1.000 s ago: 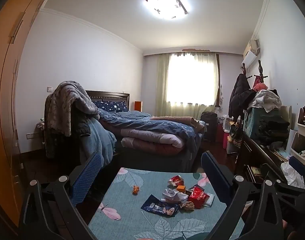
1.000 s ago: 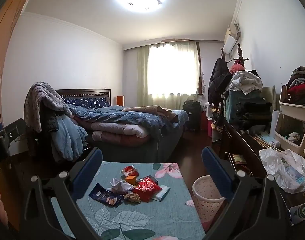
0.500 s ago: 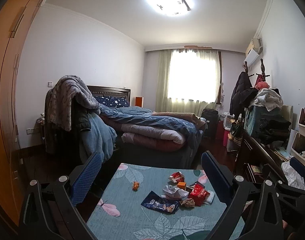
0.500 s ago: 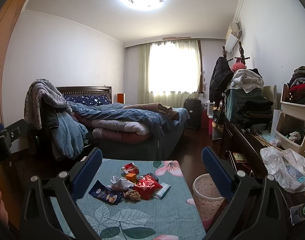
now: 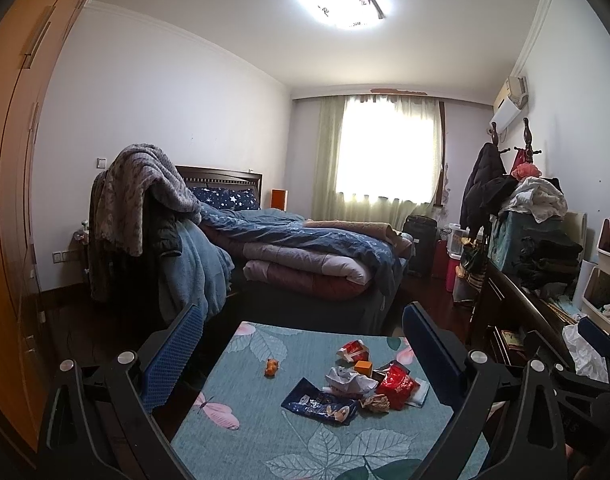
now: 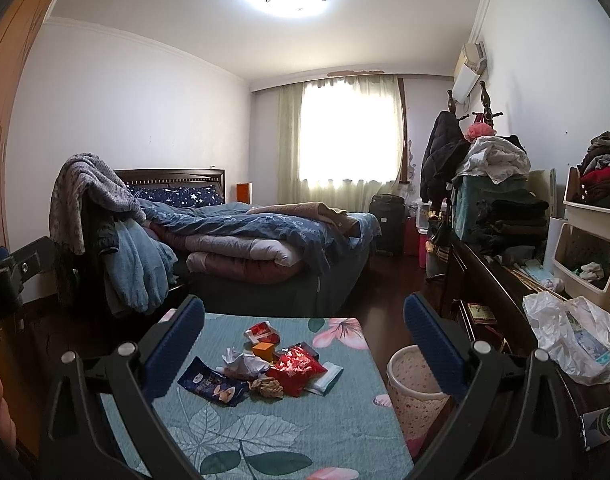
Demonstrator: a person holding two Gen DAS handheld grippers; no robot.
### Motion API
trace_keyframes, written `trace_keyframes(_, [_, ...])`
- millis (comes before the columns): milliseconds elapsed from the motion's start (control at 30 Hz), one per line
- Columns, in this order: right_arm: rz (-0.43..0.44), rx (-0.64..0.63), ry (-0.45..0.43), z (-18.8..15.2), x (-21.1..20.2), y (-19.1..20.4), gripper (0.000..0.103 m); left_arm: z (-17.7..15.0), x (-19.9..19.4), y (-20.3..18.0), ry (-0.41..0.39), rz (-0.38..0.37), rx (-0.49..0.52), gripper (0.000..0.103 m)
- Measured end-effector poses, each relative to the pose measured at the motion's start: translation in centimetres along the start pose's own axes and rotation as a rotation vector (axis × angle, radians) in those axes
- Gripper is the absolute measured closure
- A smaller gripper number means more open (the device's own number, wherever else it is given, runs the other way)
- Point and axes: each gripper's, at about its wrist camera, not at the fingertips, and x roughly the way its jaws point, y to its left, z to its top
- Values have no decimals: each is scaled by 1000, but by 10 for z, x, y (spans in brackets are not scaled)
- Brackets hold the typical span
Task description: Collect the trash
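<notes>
A pile of trash lies on a teal floral table [image 5: 265, 440] [image 6: 337, 432]: a dark blue snack bag [image 5: 319, 401] [image 6: 213, 381], a shiny red wrapper [image 5: 397, 385] [image 6: 295, 369], crumpled white paper [image 5: 347, 379] [image 6: 243, 362], a small orange box [image 5: 363, 367] [image 6: 263, 350], a red-white wrapper [image 5: 353, 350] [image 6: 261, 331], a brown crumpled scrap [image 6: 268, 387]. A small orange piece [image 5: 271, 367] lies apart to the left. A pink speckled waste bin [image 6: 415, 392] stands right of the table. My left gripper [image 5: 303, 352] and right gripper [image 6: 305, 344] are open, empty, above the table's near side.
An unmade bed [image 5: 305, 256] stands beyond the table. A dark dresser [image 6: 497, 300] piled with clothes and a white plastic bag [image 6: 573, 336] runs along the right. A wooden wardrobe [image 5: 13, 200] is at the left. Dark floor lies between table and bed.
Both views have tilted slightly down and drawn a little nearer the table, so the trash sits higher in frame. Both grippers stay open. Nothing on the table has moved.
</notes>
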Motion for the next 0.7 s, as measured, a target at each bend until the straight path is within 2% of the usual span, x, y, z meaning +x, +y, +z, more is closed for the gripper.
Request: trace_keyframes(700, [7,-3,49,-7,21,-2,3,-15,18,-2,43,-1,5,4])
